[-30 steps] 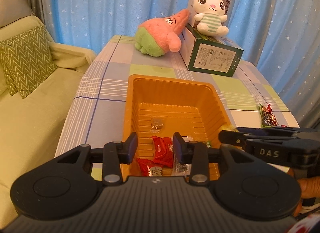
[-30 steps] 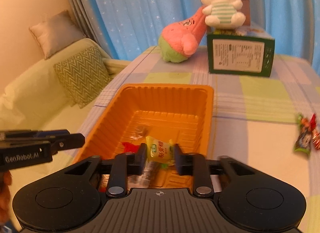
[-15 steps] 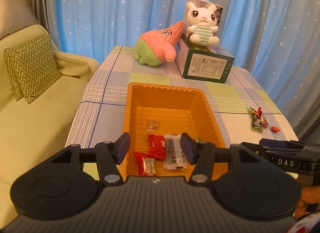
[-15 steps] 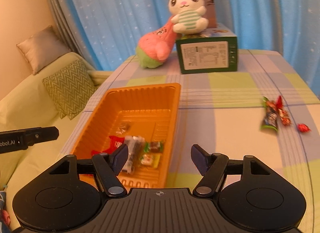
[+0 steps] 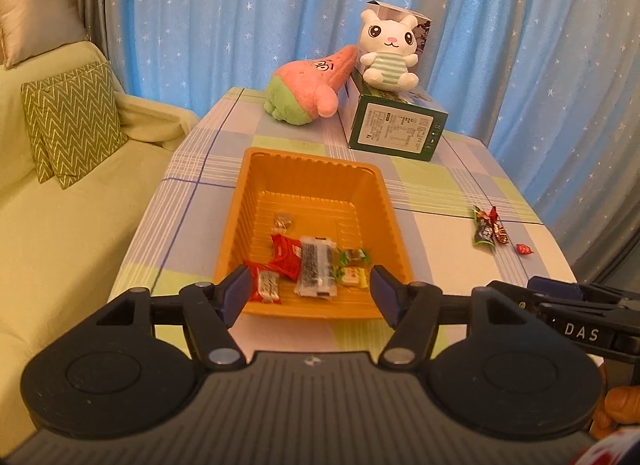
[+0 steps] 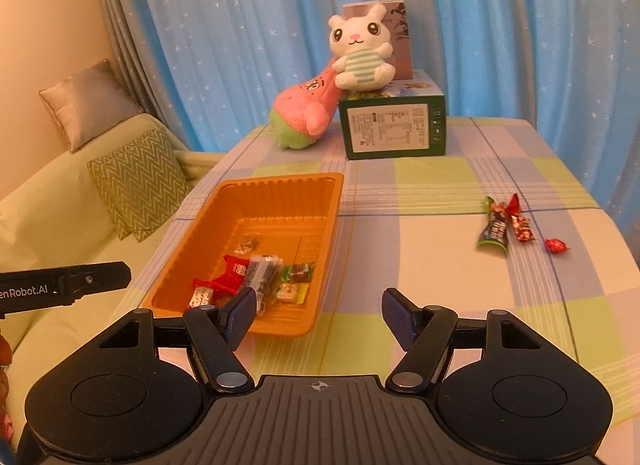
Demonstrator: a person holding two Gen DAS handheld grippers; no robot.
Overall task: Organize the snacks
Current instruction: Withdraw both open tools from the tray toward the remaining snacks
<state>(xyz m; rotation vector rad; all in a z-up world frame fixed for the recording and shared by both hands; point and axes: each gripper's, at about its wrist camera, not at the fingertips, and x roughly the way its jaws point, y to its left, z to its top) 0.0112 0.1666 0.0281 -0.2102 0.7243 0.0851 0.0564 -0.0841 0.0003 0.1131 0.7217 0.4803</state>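
An orange tray (image 5: 312, 169) (image 6: 276, 189) on the checked tablecloth holds several wrapped snacks: a red packet (image 5: 286, 255) (image 6: 234, 271), a dark bar (image 5: 316, 269) (image 6: 260, 275) and a yellow-green packet (image 5: 352, 275) (image 6: 292, 291). My left gripper (image 5: 310, 293) hangs above the tray's near end, its jaws opening with nothing between them. My right gripper (image 6: 318, 315) stands open and empty to the right of the tray's near corner. Three loose snacks lie at the table's right: a green bar (image 5: 482, 227) (image 6: 494, 229), a red twist candy (image 6: 520, 221) and a small red candy (image 5: 524, 250) (image 6: 556, 245).
A pink-green plush (image 5: 310, 89) (image 6: 308, 111) and a green box (image 5: 398, 129) (image 6: 394, 129) with a white bunny plush (image 5: 386, 53) (image 6: 360, 53) stand at the table's far end. A sofa with a zigzag cushion (image 5: 74, 121) lies to the left. Blue curtains hang behind.
Both grippers let their snacks fall into the tray, opened wider and drew back and up. The right one swung to the right, off the tray.
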